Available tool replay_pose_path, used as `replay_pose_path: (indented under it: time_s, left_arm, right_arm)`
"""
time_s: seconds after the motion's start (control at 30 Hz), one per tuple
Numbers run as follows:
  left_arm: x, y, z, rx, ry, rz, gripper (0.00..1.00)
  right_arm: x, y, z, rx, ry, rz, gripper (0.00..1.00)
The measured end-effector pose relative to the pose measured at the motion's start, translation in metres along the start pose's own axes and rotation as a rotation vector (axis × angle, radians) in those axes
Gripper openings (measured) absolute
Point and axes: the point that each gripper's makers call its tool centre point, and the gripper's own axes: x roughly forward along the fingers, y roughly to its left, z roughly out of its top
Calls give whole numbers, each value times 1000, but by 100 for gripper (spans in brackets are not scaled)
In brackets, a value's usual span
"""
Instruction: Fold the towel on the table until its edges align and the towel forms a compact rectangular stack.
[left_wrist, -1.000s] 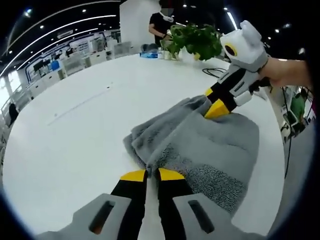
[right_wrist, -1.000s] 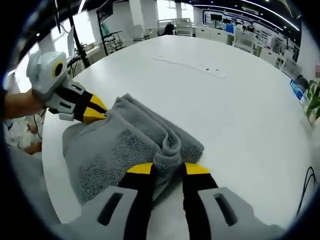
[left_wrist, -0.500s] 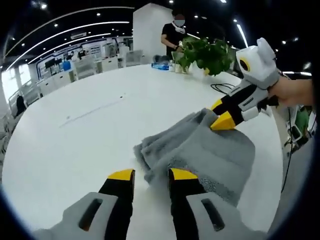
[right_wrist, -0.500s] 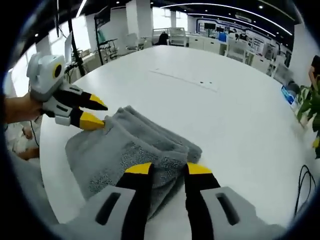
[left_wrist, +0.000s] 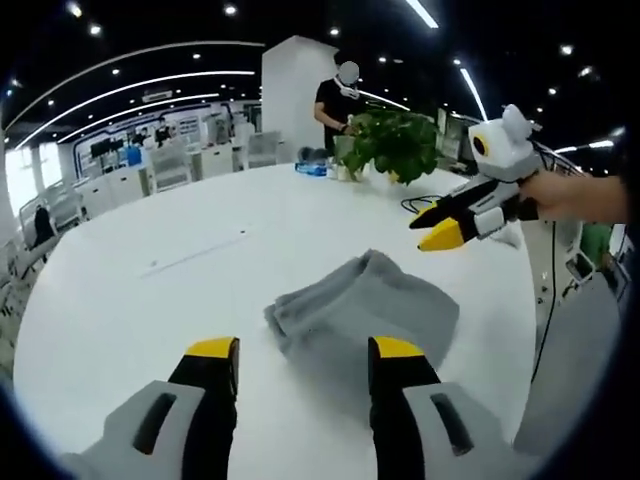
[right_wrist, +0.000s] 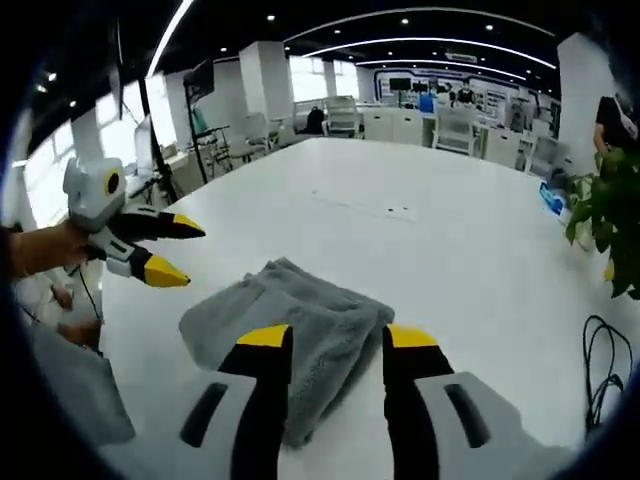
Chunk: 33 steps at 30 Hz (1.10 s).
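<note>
Left claw (left_wrist: 300, 352): jaws spread apart, grasping nothing, lifted clear of the towel; seen in the right gripper view (right_wrist: 172, 250) at the left, held in a hand (right_wrist: 42, 250), jaws parted, empty, beside the towel and not touching it.
Right claw (right_wrist: 336, 337): jaws spread, empty, raised above the towel's near edge; in the left gripper view (left_wrist: 432, 226) it hangs at the right, jaws parted, apart from the towel.
Towel (left_wrist: 362, 312): grey, folded into a compact, roughly rectangular stack, lying flat on the surface just beyond both claws; layered fold edges show on one side (right_wrist: 300, 315).
Surface (left_wrist: 150, 290): white, wide, bare around the towel.
Cable (right_wrist: 602, 355): black, on the surface near its edge.
Plant (left_wrist: 395, 140): green, leafy, at the far edge.
Person (left_wrist: 340, 95): in dark top, standing behind the plant.
</note>
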Motion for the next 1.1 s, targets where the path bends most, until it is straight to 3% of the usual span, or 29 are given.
replay_pose_path:
  time_s: [0.1, 0.33, 0.5, 0.63, 0.8, 0.9, 1.0, 1.1]
  left_arm:
    - [-11, -10, 2, 13, -15, -2, 59]
    - [-37, -30, -1, 44, -46, 29, 59]
    - [-48, -44, -10, 32, -52, 17, 63]
    - [-56, -51, -21, -13, -54, 37, 64]
    - [-65, -62, -32, -38, -58, 52, 76]
    - [-69, -68, -26, -115, -116, 77, 82]
    - [-69, -76, -26, -84, -120, 85, 97]
    - [-69, -79, -31, -91, -116, 83, 99]
  right_arm:
    - [-17, 10, 0, -2, -10, 1, 38]
    - [-49, 28, -9, 113, -99, -2, 49]
    - [-61, 41, -28, 121, -89, 1, 57]
    - [-65, 55, -56, 110, -26, 23, 62]
    - [-79, 69, -73, 118, -22, 22, 67]
    - [-84, 74, -80, 121, -24, 14, 67]
    - [-88, 77, -84, 131, -30, 5, 70]
    - [-94, 83, -85, 143, -36, 0, 70]
